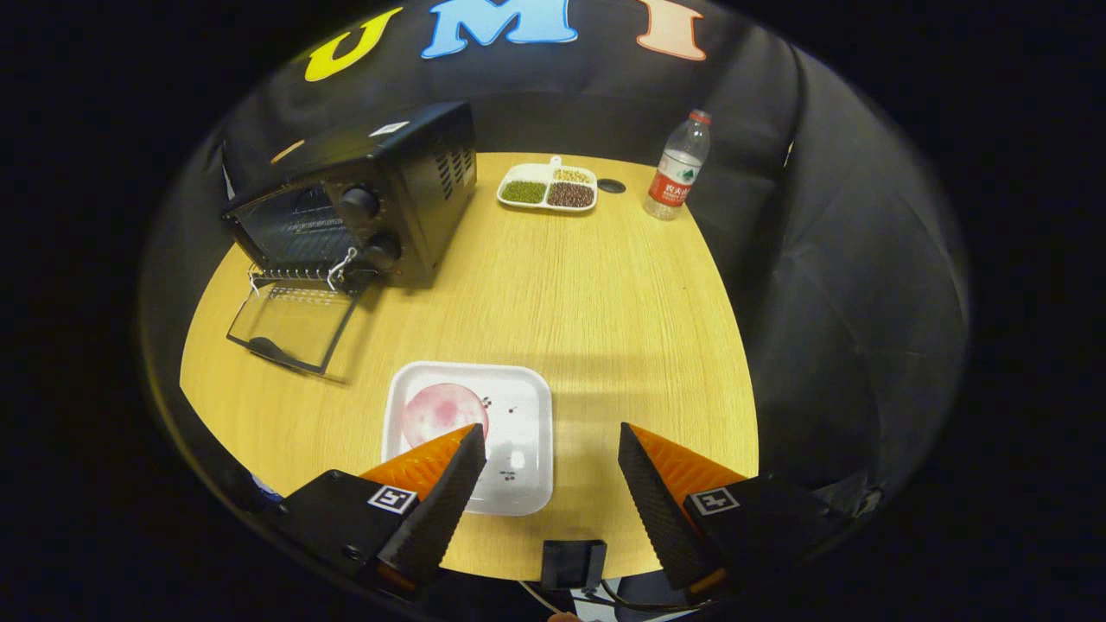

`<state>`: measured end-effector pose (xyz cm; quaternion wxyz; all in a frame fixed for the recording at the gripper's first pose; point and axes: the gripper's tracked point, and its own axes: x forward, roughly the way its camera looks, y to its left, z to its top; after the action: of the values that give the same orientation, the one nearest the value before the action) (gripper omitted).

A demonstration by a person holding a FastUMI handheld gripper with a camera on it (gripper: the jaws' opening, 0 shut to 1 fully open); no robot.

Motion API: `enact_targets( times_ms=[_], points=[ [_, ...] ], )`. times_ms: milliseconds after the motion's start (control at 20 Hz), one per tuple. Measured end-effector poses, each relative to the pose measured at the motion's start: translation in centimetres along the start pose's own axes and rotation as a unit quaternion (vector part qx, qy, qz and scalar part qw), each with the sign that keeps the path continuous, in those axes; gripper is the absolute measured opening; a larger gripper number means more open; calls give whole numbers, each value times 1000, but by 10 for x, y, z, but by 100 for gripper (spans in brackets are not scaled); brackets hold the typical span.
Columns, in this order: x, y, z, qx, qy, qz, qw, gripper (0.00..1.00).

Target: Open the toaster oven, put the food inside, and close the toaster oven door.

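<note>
One round pink food lies on the white plate, low in the middle of the picture, partly behind one finger. It looks soft and light, so I think a gentle squeeze on its two sides is best. The gripper has its fingers wide apart, holding nothing. The toaster oven in the upper left has its door down, but inside is too dark to see
</note>
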<state>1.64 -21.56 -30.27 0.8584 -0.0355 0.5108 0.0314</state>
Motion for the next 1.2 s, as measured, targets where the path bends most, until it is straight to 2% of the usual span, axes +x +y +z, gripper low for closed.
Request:
enact_targets(
  times_ms=[300, 550, 750, 850, 1050, 1200],
  points=[
    [40, -13, -20, -24, 51, 29, 998, 99],
    [59, -9, -33, -35, 85, 35, 995, 99],
    [66, -7, -43, -25, 109, 40, 993, 99],
    [69, -1, -48, -11, 122, 55, 991, 95],
    [68, 5, -50, 2, 125, 70, 990, 72],
    [68, 12, -51, 21, 137, 77, 987, 42]
  ],
)
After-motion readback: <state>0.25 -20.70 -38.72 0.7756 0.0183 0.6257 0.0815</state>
